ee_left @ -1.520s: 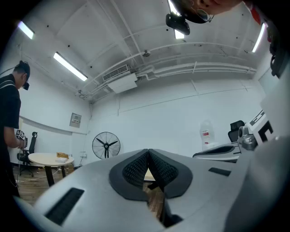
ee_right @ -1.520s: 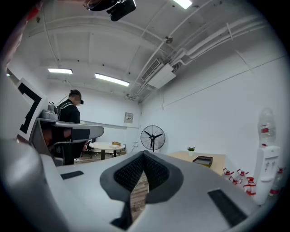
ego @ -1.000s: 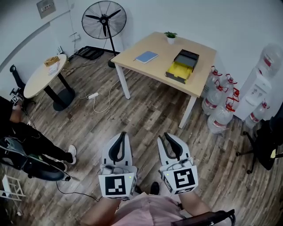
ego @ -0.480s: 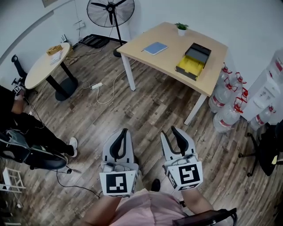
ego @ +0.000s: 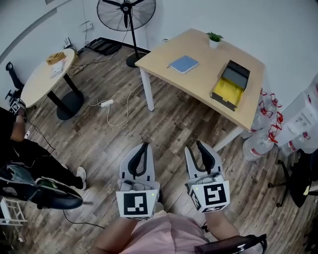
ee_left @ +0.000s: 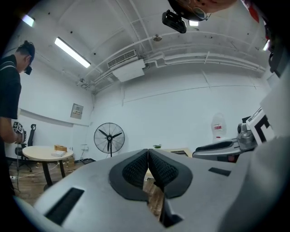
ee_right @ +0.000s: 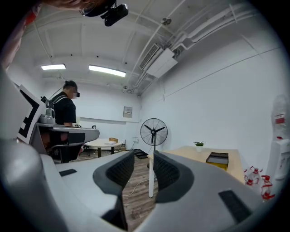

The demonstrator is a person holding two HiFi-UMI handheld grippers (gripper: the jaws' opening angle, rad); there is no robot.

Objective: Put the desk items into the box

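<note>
1. Left gripper [ego: 144, 147] jaws are pressed together and empty; right gripper [ego: 198, 144] jaws stand slightly apart, also empty.
2. Both stay low over the floor [ego: 164, 124], well short of the desk [ego: 203, 79].
3. Box [ego: 229, 84], notebook [ego: 184, 64] and plant [ego: 214, 38] on the desk have shifted right in the head view.

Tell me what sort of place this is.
Probably a small office or meeting room: a desk, a round table, a fan on a stand, and water bottles for a cooler by the wall.
</note>
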